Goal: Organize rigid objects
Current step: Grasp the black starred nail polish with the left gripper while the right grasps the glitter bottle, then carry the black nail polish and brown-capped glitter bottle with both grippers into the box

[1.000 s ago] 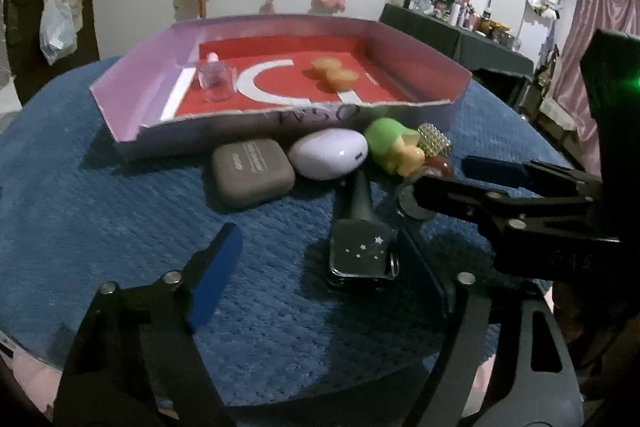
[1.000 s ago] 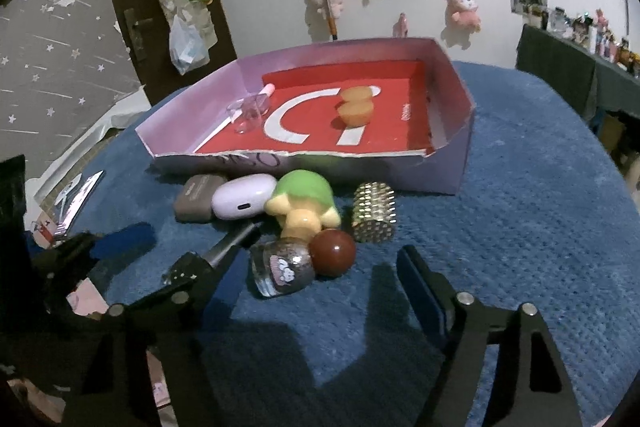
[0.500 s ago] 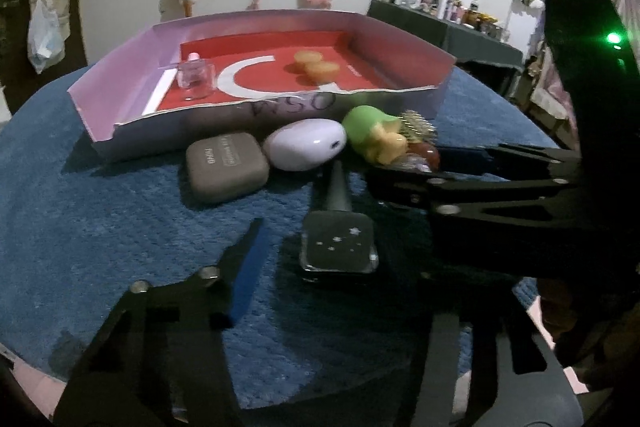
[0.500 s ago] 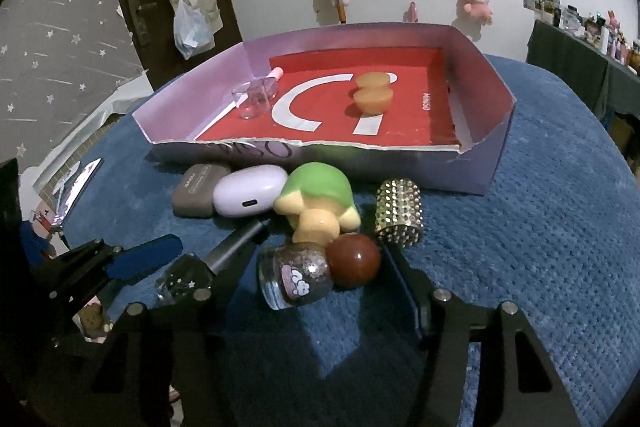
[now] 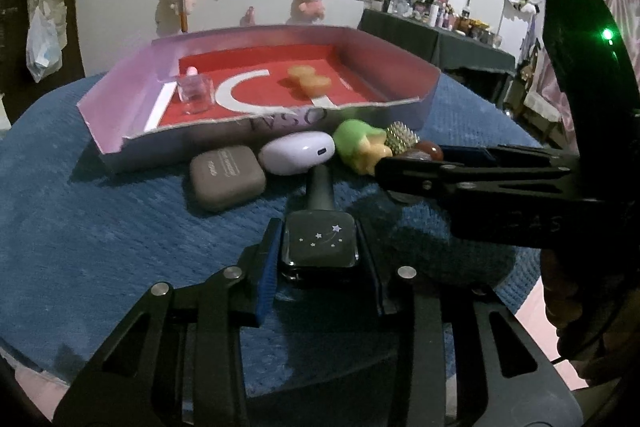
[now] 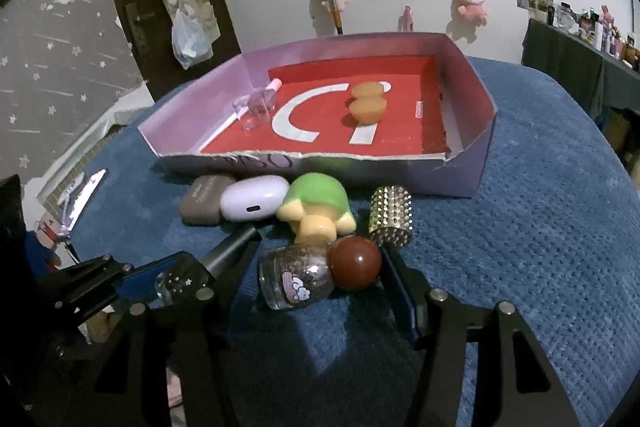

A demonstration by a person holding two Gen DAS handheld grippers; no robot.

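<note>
My left gripper is shut on a dark nail polish bottle with white stars, which lies on the blue cloth; the bottle also shows in the right wrist view. My right gripper stands around a glitter nail polish bottle with a round brown cap, its jaws close beside it but touching cannot be told. A green and yellow turtle toy, a studded gold cylinder, a lilac earbud case and a grey-brown case lie before the box.
A pink cardboard box with a red floor stands behind, holding a clear small bottle and an orange peanut-shaped piece. The round table's blue cloth extends to the right. A dark side table with clutter stands far right.
My left gripper moved forward and closed on the starred bottle. My right gripper moved forward and narrowed around the glitter bottle.
</note>
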